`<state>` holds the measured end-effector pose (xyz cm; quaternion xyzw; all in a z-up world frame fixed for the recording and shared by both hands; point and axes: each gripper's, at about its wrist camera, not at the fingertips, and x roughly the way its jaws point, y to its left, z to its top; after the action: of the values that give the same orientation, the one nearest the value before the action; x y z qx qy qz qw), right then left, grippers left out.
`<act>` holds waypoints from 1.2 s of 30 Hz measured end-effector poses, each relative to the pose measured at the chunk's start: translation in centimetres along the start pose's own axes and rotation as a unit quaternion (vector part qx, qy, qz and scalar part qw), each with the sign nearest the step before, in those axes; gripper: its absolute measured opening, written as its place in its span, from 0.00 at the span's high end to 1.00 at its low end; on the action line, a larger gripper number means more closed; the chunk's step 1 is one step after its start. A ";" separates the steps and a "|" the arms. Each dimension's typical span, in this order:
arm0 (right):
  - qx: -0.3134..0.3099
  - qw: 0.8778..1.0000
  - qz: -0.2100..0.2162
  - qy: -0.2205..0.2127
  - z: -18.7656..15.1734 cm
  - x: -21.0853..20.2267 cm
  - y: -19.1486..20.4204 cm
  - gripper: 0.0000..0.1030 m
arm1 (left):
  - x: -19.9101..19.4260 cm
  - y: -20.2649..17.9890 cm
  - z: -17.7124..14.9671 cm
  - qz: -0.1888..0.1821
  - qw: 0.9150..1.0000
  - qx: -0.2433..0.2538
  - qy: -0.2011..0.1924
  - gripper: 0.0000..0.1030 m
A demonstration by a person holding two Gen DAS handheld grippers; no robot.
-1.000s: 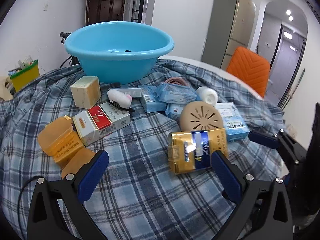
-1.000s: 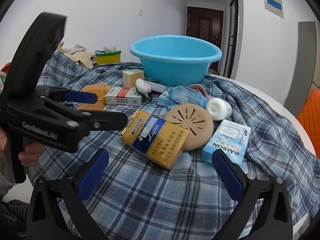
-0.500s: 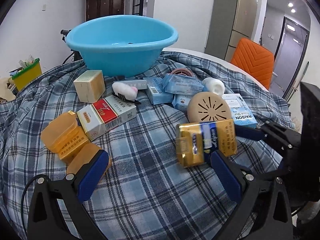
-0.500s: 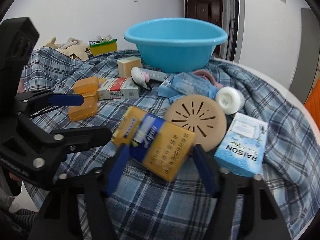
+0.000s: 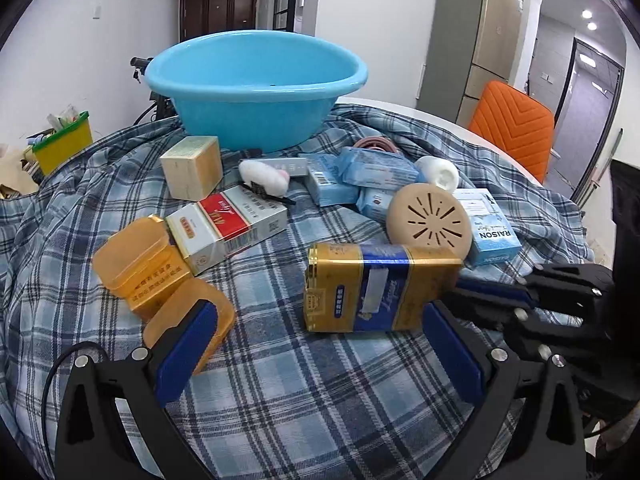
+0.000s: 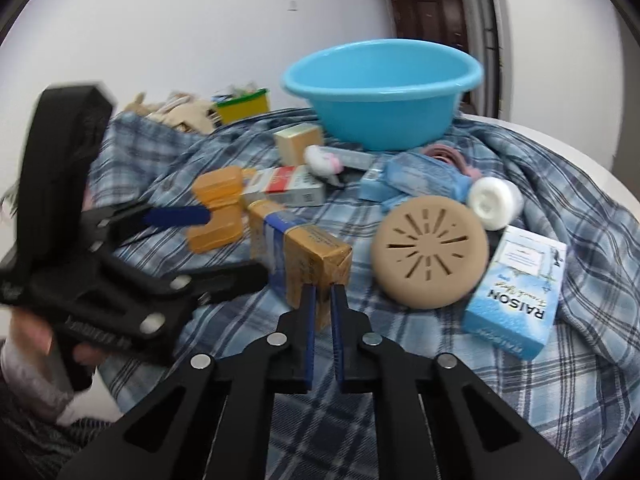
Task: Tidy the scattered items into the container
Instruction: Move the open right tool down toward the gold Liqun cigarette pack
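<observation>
A blue basin (image 5: 256,88) (image 6: 380,92) stands at the back of the plaid-covered table. A gold and blue pack (image 5: 380,288) (image 6: 300,252) lies in front. My right gripper (image 6: 323,312) (image 5: 492,292) has its jaws closing on the pack's near end, and the pads press it. The left gripper (image 5: 320,336) (image 6: 212,248) is open. Its left finger sits over an orange case (image 5: 140,268), its right finger beside the pack.
Scattered on the cloth are a red and white carton (image 5: 228,228), a beige box (image 5: 192,168), a tan slotted disc (image 5: 428,224), a RAISON box (image 5: 488,224), a white roll (image 5: 438,174) and blue tissue packs (image 5: 376,172). An orange chair (image 5: 512,124) stands behind.
The right gripper's jaws went from wide open to closed on the end of the gold and blue pack, which has turned and tipped. The left gripper has hardly moved.
</observation>
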<state>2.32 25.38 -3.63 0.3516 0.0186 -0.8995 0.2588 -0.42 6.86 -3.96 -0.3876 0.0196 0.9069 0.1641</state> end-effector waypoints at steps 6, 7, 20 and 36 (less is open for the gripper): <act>-0.043 0.998 0.028 0.022 -1.3 0.1 2.2 1.00 | -0.7 0.5 0.3 0.004 1.000 -0.008 -0.010 0.00; -0.048 0.998 0.028 0.022 -1.5 0.1 2.4 1.00 | -0.9 0.5 0.4 0.005 1.000 -0.010 -0.013 0.00; 0.052 0.998 0.019 0.008 0.0 0.6 -1.9 1.00 | 0.3 0.7 1.5 0.035 0.999 -0.001 0.002 0.00; 0.039 0.999 0.006 0.011 0.7 1.3 -1.7 1.00 | 2.9 0.3 0.8 0.047 0.998 0.013 0.040 0.00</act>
<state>0.29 26.10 -4.18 0.3710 -0.0158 -0.8941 0.2503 -2.91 7.49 -5.47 -0.4203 0.0561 0.8969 0.1254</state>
